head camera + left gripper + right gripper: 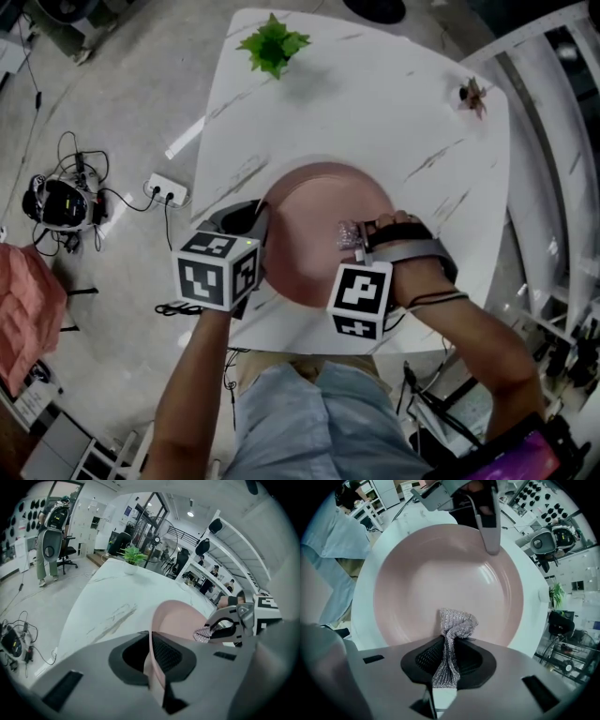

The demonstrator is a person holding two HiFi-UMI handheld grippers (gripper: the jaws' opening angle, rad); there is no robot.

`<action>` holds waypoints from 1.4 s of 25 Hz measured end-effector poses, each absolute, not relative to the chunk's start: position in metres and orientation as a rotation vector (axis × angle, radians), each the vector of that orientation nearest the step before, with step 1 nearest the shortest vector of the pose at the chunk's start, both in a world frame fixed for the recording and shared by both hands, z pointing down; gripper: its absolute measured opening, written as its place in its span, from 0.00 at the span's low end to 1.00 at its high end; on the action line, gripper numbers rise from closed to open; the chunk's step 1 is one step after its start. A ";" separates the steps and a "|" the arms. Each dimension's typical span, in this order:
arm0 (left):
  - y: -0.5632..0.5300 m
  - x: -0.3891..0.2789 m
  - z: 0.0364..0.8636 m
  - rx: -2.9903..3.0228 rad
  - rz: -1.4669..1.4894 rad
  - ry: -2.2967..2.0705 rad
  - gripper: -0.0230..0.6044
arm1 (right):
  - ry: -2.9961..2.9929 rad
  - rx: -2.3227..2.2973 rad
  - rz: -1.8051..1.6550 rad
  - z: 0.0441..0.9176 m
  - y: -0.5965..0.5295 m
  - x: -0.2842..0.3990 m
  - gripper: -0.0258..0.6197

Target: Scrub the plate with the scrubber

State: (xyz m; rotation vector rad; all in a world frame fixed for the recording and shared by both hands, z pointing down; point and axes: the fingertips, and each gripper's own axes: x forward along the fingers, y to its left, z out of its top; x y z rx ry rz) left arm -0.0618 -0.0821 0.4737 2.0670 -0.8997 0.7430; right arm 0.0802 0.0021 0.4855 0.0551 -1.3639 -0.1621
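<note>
1. The right gripper [448,662] has its jaws nearly together, pinched on a silver mesh scrubber [457,625]. The scrubber's bunched free end sticks out just past the jaw tips.
2. Below those tips lies the pink plate [440,573]. The scrubber hangs over the inner slope on this gripper's side; whether it presses on the surface cannot be told.
3. The left gripper [153,663] is clamped on the plate's rim, one jaw inside the dish and one outside. It is on the opposite side of the plate from the right gripper.
4. Both grippers reach in over the near edge of the white table [375,103] on which the plate sits.
5. Beyond the plate from the grippers, a green plant [273,42] stands at the table's far edge.
6. Out to the left gripper's side, off the table, a power strip [169,190] lies on the floor.
</note>
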 end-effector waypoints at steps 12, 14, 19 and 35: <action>-0.082 -0.061 0.474 2.049 0.732 -0.895 0.07 | -1.364 0.079 -0.214 0.485 -0.042 0.062 0.17; -0.082 -0.061 0.474 2.046 0.729 -0.894 0.07 | -1.373 0.069 -0.232 0.484 -0.045 0.052 0.17; -0.082 -0.062 0.473 2.037 0.726 -0.897 0.07 | -1.408 0.025 -0.286 0.483 -0.037 0.026 0.17; -0.082 -0.064 0.475 2.043 0.741 -0.902 0.07 | -1.418 -0.057 -0.274 0.485 0.025 0.027 0.17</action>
